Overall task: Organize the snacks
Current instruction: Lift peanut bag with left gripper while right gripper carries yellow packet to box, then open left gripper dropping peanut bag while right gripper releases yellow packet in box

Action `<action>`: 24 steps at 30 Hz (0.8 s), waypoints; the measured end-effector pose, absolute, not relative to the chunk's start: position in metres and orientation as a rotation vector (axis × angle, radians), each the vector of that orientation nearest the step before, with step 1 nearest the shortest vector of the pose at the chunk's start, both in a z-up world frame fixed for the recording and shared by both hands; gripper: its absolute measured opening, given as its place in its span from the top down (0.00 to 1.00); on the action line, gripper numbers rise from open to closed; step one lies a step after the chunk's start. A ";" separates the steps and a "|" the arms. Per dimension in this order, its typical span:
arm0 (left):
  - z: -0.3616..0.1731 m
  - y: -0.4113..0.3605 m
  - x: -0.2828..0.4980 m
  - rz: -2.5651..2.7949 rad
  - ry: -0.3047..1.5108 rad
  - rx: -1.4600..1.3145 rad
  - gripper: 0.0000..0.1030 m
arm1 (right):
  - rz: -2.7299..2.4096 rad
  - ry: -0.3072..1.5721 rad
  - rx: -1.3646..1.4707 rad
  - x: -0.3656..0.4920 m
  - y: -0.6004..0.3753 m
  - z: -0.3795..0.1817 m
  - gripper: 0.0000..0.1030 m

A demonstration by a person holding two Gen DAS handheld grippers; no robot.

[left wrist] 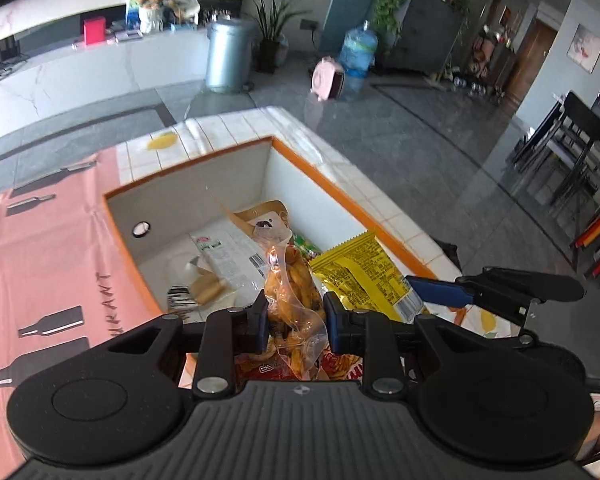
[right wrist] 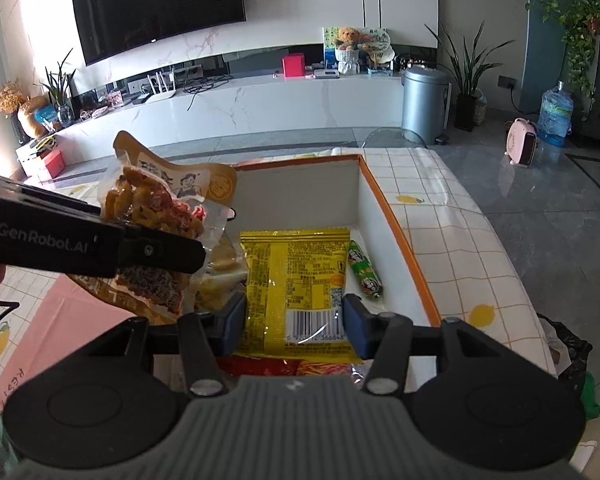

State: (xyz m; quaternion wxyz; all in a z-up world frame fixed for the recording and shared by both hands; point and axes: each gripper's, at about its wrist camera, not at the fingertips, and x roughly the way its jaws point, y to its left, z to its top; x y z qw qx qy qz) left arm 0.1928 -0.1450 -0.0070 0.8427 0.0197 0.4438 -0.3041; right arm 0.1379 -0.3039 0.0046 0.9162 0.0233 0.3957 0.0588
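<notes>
Left gripper [left wrist: 295, 320] clamped clear snack bag [left wrist: 294, 296], held above box [left wrist: 204, 172]. Right gripper [right wrist: 294, 326] clamped yellow packet [right wrist: 296, 280], long axis pointing away over box, box directly below both.

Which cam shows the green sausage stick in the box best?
Right wrist: the green sausage stick lies whole and unobstructed on the box floor, beside the yellow packet. Left wrist shows only a green sliver behind the held clear snack bag.

"GenRobot.AI" on left hand-held gripper [right wrist: 204, 258]
</notes>
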 end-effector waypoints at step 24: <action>-0.062 -0.175 0.268 -0.609 1.172 0.114 0.70 | 0.211 1.068 -0.228 0.247 -0.290 -0.054 0.51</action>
